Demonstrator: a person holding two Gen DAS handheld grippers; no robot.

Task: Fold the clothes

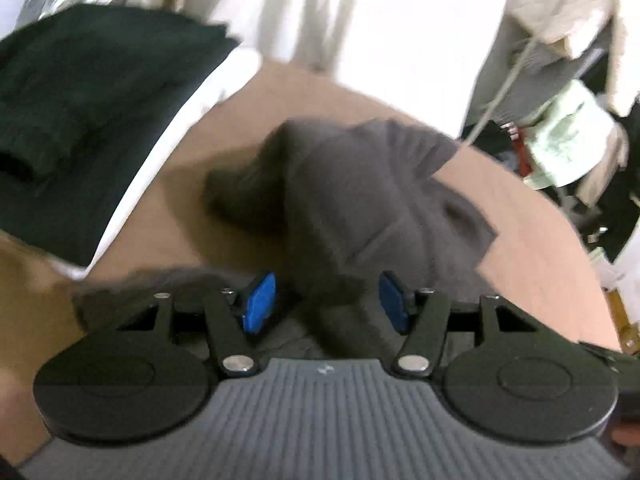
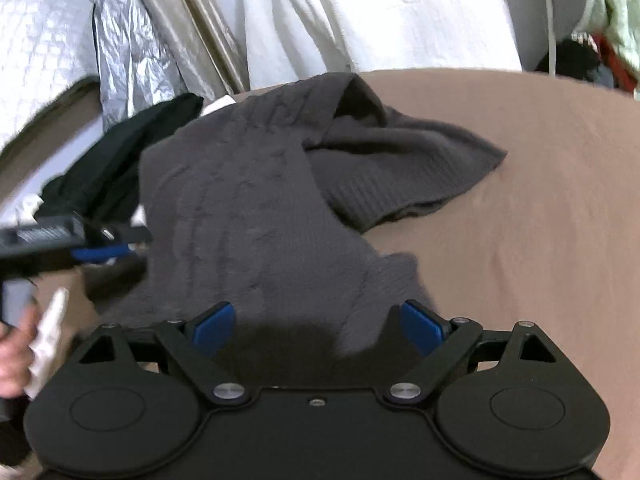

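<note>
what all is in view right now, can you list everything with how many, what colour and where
grey knitted sweater: one, dark grey, crumpled on the tan surface, under both grippers
tan surface: one, light brown, beneath the sweater
black garment: one, folded, to the left of the sweater
white fabric: hanging behind the far edge
silver crinkled sheet: one, back left
mixed clutter: pale green, red and cream, far right, too blurred to name
left gripper: one, black with blue fingers, open over the sweater
right gripper: one, black with blue fingers, open over the sweater
person's hand: one, on the left gripper's handle
</note>
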